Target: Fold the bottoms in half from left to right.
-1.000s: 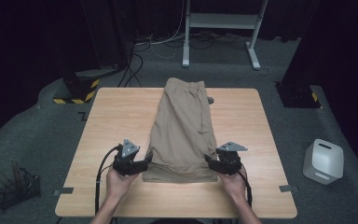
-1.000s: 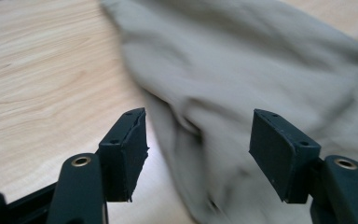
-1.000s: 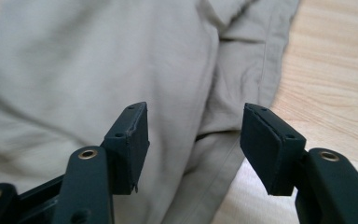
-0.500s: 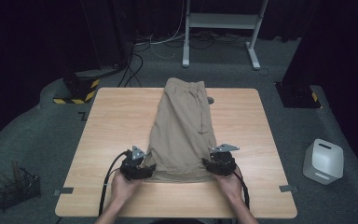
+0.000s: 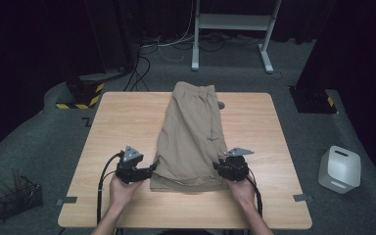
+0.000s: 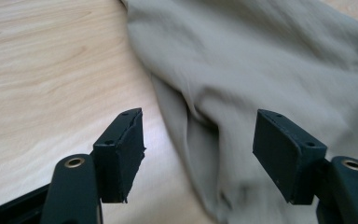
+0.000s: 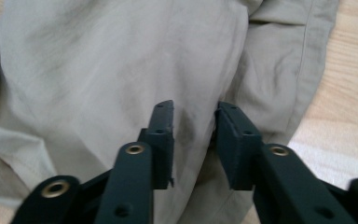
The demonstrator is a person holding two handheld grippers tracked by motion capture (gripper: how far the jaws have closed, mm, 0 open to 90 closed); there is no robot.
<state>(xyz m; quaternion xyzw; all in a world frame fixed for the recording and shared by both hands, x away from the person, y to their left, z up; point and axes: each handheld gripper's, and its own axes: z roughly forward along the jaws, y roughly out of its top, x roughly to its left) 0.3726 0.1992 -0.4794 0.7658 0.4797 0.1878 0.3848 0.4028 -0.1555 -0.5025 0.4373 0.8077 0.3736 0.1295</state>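
No writing or brand mark can be read on any thing here; the yellow and black striped block (image 5: 81, 95) at the upper left of the high view has only stripes.

The khaki shorts (image 5: 192, 139) lie flat on the wooden counter (image 5: 122, 122), in the middle of the high view, with the waistband at the far edge and the leg hems toward the person.

The left hand (image 5: 122, 191) comes in from the bottom of the high view and holds the left hand-held gripper (image 5: 152, 166) low, pointing to the right of the frame, at the lower left corner of the shorts. In the left gripper view its jaws stand wide apart, with the edge of the cloth between them, and the pads do not press on it.

The right hand (image 5: 242, 192) holds the right hand-held gripper (image 5: 216, 166) pointing to the left of the frame, at the lower right corner of the shorts. Its jaws have just been closing. In the right gripper view a narrow gap remains between them, with a fold of the cloth inside; I cannot tell if the pads already press on it.

A white box-shaped device (image 5: 339, 169) stands on the floor at the right, and a black wire basket (image 5: 17, 199) at the lower left.
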